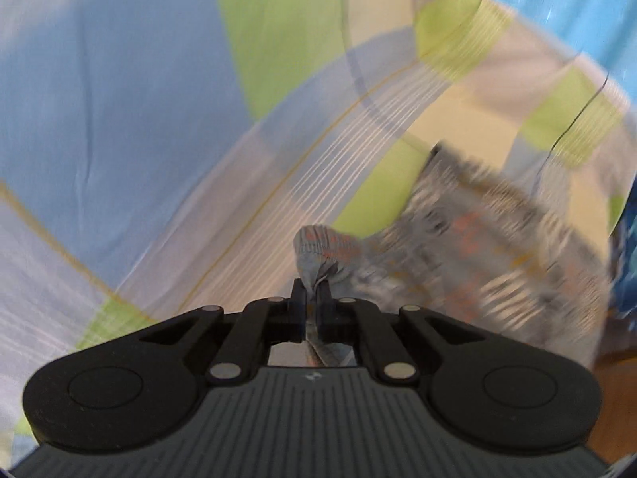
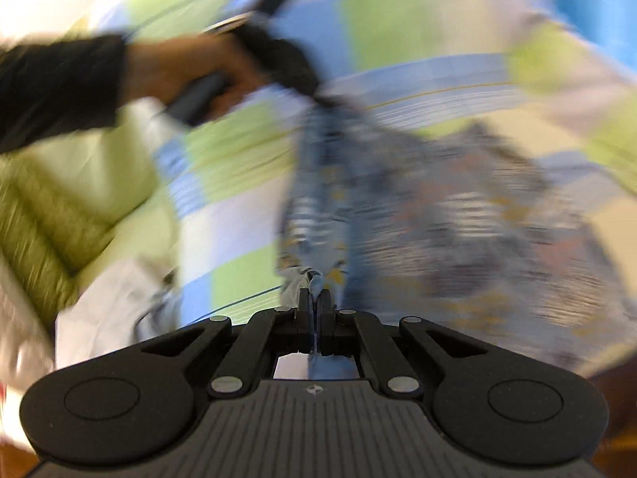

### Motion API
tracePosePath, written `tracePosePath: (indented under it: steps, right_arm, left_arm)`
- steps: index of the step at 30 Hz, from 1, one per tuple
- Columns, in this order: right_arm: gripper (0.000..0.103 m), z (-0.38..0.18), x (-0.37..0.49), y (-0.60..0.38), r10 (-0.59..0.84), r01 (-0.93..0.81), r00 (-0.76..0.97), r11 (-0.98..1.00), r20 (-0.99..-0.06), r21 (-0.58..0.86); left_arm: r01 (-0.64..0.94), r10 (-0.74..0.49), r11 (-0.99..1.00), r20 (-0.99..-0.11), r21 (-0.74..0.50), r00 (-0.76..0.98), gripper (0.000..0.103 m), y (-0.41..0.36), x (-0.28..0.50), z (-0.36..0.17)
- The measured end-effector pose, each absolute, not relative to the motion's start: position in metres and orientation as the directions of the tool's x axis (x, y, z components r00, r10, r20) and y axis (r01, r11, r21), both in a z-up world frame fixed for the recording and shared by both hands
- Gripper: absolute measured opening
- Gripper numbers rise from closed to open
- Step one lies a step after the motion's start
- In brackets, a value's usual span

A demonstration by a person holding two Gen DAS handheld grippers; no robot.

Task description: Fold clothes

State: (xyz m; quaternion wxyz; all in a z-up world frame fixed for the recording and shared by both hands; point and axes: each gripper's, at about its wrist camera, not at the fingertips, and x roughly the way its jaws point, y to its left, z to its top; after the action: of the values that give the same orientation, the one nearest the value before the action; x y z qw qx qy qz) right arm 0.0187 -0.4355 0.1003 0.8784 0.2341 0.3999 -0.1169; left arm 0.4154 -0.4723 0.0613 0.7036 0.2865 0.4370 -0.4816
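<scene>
A patterned garment (image 1: 469, 247) in grey, blue and orange hangs over the checked bedsheet (image 1: 119, 119), blurred by motion. My left gripper (image 1: 313, 290) is shut on a bunched corner of it. In the right wrist view the same patterned garment (image 2: 438, 215) spreads from centre to right, and my right gripper (image 2: 314, 298) is shut on another edge of it. The left gripper (image 2: 278, 59) shows at the upper left of that view, held by a hand (image 2: 179, 67) in a dark sleeve, with the cloth stretched between the two grippers.
The bed is covered by a blue, green and cream checked sheet (image 2: 398, 32). A green quilted item (image 2: 43, 215) and a pale garment (image 2: 107, 310) lie at the left in the right wrist view. Brown floor (image 1: 613, 406) shows past the bed edge at lower right.
</scene>
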Motion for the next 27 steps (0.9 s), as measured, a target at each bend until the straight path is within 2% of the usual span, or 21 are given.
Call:
tracePosePath:
  steps: [4,8,14,21,24,25,27]
  right_arm:
    - [0.000,0.102,-0.033,-0.515,-0.116,0.546,0.615,0.777,-0.780,0.314]
    - [0.000,0.069,-0.070,-0.596,-0.130,0.659,0.576,0.658,-0.807,0.364]
    - [0.000,0.000,-0.099,-0.676,-0.090,0.732,0.526,0.553,-0.845,0.397]
    - [0.000,-0.050,-0.100,-0.722,-0.045,0.747,0.517,0.512,-0.855,0.425]
    - [0.000,-0.068,-0.098,-0.731,0.015,0.758,0.491,0.486,-0.871,0.435]
    - [0.000,-0.070,-0.098,-0.732,0.024,0.755,0.489,0.488,-0.872,0.438]
    - [0.001,-0.072,-0.100,-0.730,0.035,0.749,0.490,0.493,-0.871,0.442]
  left_arm:
    - [0.901,-0.440,0.425,-0.890,-0.090,0.118,0.002,-0.523,0.379,0.069]
    - [0.854,-0.422,0.498,-0.902,-0.149,0.088,0.003,-0.582,0.343,0.047]
    - [0.846,-0.385,0.521,-0.916,-0.114,0.114,0.002,-0.665,0.303,-0.002]
    - [0.883,-0.356,0.467,-0.923,-0.036,0.150,0.002,-0.706,0.298,-0.035]
    - [0.946,-0.373,0.325,-0.919,0.000,0.128,0.010,-0.701,0.304,-0.034]
    - [0.961,-0.378,0.276,-0.918,0.012,0.121,0.017,-0.700,0.306,-0.034]
    - [0.984,-0.387,0.176,-0.916,0.037,0.104,0.021,-0.697,0.310,-0.034]
